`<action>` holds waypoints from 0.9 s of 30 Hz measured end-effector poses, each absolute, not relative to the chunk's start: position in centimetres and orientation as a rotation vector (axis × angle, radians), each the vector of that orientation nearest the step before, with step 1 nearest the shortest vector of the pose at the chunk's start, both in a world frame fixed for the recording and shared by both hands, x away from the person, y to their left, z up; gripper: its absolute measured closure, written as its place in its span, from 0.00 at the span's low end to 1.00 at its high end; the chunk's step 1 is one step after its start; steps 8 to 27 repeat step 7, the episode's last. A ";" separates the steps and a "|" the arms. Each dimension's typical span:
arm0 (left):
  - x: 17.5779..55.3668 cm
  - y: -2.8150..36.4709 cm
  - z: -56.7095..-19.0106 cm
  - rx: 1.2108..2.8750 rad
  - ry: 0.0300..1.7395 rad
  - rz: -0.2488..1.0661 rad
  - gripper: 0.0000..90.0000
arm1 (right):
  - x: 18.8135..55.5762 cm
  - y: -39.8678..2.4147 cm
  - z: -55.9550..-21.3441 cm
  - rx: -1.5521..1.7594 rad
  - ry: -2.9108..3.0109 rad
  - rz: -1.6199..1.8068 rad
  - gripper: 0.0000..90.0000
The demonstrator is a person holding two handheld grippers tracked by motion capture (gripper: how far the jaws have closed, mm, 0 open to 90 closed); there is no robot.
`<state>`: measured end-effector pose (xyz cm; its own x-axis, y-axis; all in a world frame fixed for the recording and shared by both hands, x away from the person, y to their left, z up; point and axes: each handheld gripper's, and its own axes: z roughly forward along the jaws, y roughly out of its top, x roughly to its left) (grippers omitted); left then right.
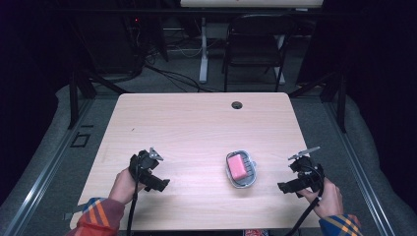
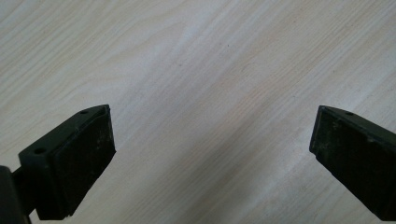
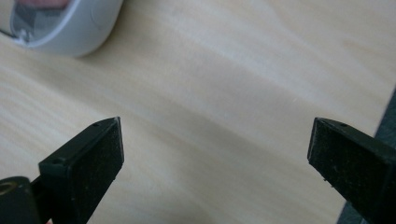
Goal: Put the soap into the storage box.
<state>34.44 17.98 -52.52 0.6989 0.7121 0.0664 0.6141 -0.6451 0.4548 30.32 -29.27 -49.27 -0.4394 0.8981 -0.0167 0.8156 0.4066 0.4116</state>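
Table (image 1: 196,128), soap dish (image 3: 70,28) cropped

A pale wood surface in a dark workroom

The surface (image 1: 196,123) has a round cable hole (image 1: 237,105) near its far edge; beyond it stand a black folding chair (image 1: 255,46) and a white desk leg (image 1: 203,49), with dark cables (image 1: 167,73) across the grey floor (image 1: 49,162).
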 end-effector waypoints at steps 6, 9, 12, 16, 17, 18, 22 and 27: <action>34.5 18.0 -52.6 2.509 1.038 0.339 0.00 | 29.7 -30.1 -50.7 1.518 2.475 0.445 0.04; 34.5 18.0 -52.6 2.510 1.039 0.339 0.00 | 29.8 -30.3 -50.8 1.533 2.473 0.451 0.04; 34.5 18.0 -52.6 2.510 1.039 0.339 0.00 | 29.8 -30.3 -50.8 1.533 2.473 0.451 0.04; 34.5 18.0 -52.6 2.510 1.039 0.339 0.00 | 29.8 -30.3 -50.8 1.533 2.473 0.451 0.04; 34.5 18.0 -52.6 2.510 1.039 0.339 0.00 | 29.8 -30.3 -50.8 1.533 2.473 0.451 0.04; 34.5 18.0 -52.6 2.510 1.039 0.339 0.00 | 29.8 -30.3 -50.8 1.533 2.473 0.451 0.04; 34.5 18.0 -52.6 2.510 1.039 0.339 0.00 | 29.8 -30.3 -50.8 1.533 2.473 0.451 0.04; 34.5 18.0 -52.6 2.510 1.039 0.339 0.00 | 29.8 -30.3 -50.8 1.533 2.473 0.451 0.04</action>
